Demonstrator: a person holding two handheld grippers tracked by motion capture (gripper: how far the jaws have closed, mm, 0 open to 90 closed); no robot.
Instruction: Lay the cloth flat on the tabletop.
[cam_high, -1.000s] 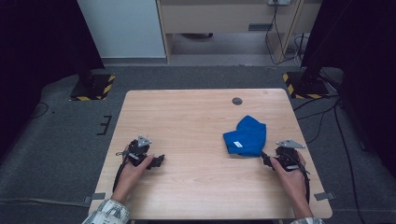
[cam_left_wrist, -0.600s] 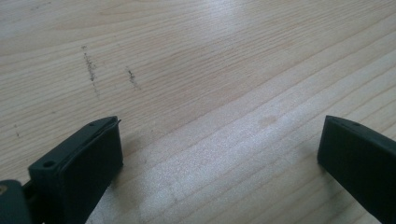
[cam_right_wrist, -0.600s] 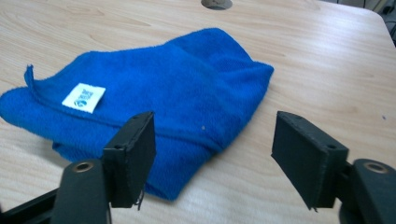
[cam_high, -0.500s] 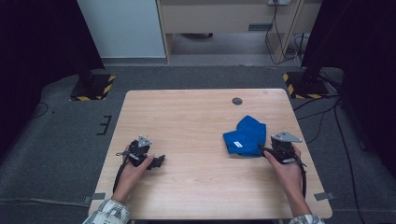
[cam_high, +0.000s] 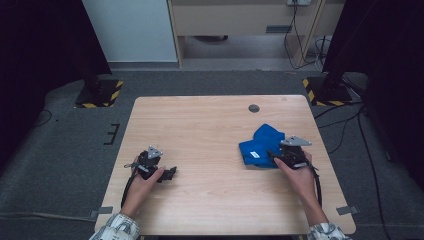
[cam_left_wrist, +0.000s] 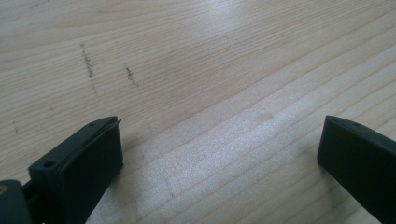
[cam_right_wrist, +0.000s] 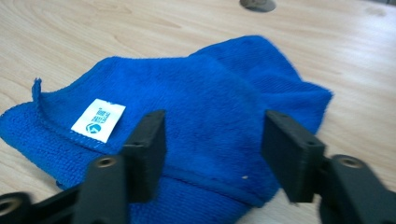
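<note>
A crumpled blue cloth (cam_high: 261, 142) with a white label (cam_right_wrist: 98, 120) lies on the right half of the wooden table (cam_high: 210, 130). My right gripper (cam_high: 274, 156) is at the cloth's near right edge. In the right gripper view the blue cloth (cam_right_wrist: 210, 88) lies under and between the jaws of the right gripper (cam_right_wrist: 212, 135), which stand apart and have just been opening; the pads do not press on it. My left gripper (cam_high: 169, 173) rests on the near left of the table. The left gripper (cam_left_wrist: 219, 149) is open over bare wood.
A small round grey cap (cam_high: 254, 108) is set in the table top behind the cloth. Two black stands with yellow-and-black striped bases (cam_high: 97, 95) (cam_high: 327, 90) flank the table's far corners on the grey floor.
My right gripper has moved in from the table's right edge onto the blue cloth's near side. The left gripper has stayed where it was.
</note>
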